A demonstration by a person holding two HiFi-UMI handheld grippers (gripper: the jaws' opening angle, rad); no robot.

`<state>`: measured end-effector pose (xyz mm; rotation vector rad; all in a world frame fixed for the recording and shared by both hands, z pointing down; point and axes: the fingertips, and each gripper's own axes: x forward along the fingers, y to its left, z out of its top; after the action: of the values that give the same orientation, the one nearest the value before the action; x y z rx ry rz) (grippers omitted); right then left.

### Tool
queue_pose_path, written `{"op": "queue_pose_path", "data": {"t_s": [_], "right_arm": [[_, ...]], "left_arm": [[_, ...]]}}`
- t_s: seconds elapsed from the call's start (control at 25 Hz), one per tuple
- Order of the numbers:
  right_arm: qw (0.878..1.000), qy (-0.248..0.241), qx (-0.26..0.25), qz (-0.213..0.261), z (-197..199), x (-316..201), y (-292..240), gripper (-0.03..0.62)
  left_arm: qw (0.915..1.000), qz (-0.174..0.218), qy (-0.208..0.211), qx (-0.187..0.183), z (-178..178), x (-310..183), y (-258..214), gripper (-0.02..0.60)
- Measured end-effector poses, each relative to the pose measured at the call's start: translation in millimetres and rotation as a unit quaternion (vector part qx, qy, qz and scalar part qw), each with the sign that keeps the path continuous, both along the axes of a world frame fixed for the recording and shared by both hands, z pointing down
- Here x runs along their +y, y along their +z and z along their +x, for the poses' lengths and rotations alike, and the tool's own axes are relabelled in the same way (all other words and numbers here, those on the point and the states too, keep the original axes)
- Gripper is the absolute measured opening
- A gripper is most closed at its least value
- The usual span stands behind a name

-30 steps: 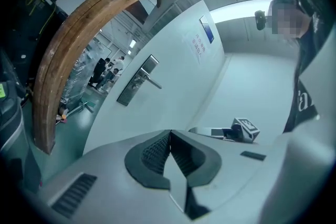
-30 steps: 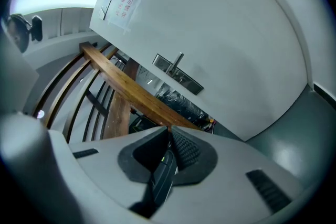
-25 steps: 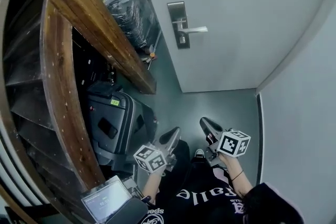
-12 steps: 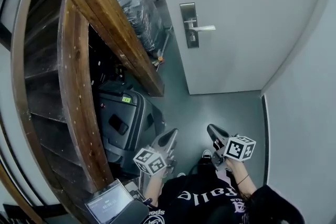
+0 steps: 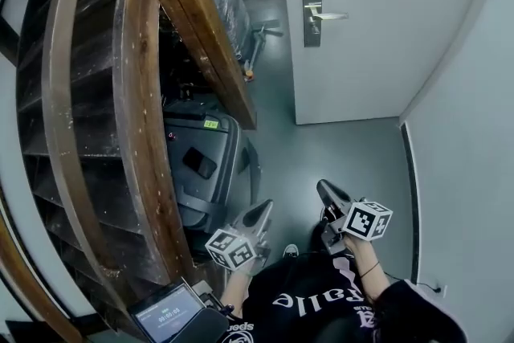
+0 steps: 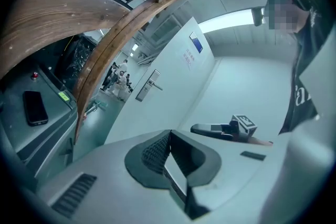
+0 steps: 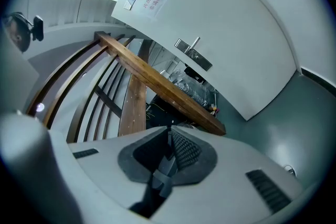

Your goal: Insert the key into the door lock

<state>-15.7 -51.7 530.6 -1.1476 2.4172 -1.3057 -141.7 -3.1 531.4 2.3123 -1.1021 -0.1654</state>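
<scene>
Since the earlier head view, the brushed-metal lock plate with lever handle [image 5: 312, 12] has slid rightward and upward in the frame, and the curved brown wooden stair beam [image 5: 201, 36] now fills more of the left side; both tools stay low, close to the person's body. The lock plate is fixed on the white door [image 5: 377, 36], at the far end of the grey-green floor [image 5: 321, 153] and well apart from both tools.

The right tool [image 5: 325, 190] points toward the door. Its own view shows its jaws drawn together, with a small grey flat piece [image 7: 161, 171] lodged low between the ribbed pads; whether this is the key cannot be told. No other key is visible in any view.

The left tool [image 5: 265, 209] lies beside it, also aimed forward. Its jaws meet along a closed seam and nothing sits between them.

Each tool carries a white cube with black square markers [image 5: 368, 219].

To the left, under the stair beam, stands a dark grey hard case [image 5: 197, 189] with a black phone [image 5: 199, 163] lying on its top and a green label [image 5: 211, 123] near its far edge. A small lit screen [image 5: 167, 316] sits at the lower left.
</scene>
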Motion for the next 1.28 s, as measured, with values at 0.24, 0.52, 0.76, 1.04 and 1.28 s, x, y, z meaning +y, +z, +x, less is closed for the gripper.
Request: {"op": "queue_pose_path", "data": {"t_s": [0.24,0.52,0.76,1.04,1.28], "right_arm": [[0.999,0.025,0.028,-0.006,-2.9,68.1,5.0,0.034],[0.998,0.045,0.047,0.013,19.8,105.1,-7.0,0.034],[0.999,0.025,0.040,0.026,30.9,118.4,-15.8,0.034],[0.996,-0.011,0.059,0.059,74.2,159.0,-31.8,0.034],[0.996,-0.034,0.063,0.057,124.5,201.0,-27.1,0.034]], "left_arm": [[0.9990,0.004,0.041,0.017,2.0,32.2,1.3,0.005],[0.9960,0.014,0.085,0.024,36.7,63.3,-8.8,0.006],[0.9968,0.030,0.072,0.017,55.0,79.2,-23.7,0.005],[0.9977,0.055,0.037,0.012,103.4,100.9,-42.8,0.005],[0.9967,0.073,0.037,0.005,169.3,125.6,-51.0,0.005]]}}
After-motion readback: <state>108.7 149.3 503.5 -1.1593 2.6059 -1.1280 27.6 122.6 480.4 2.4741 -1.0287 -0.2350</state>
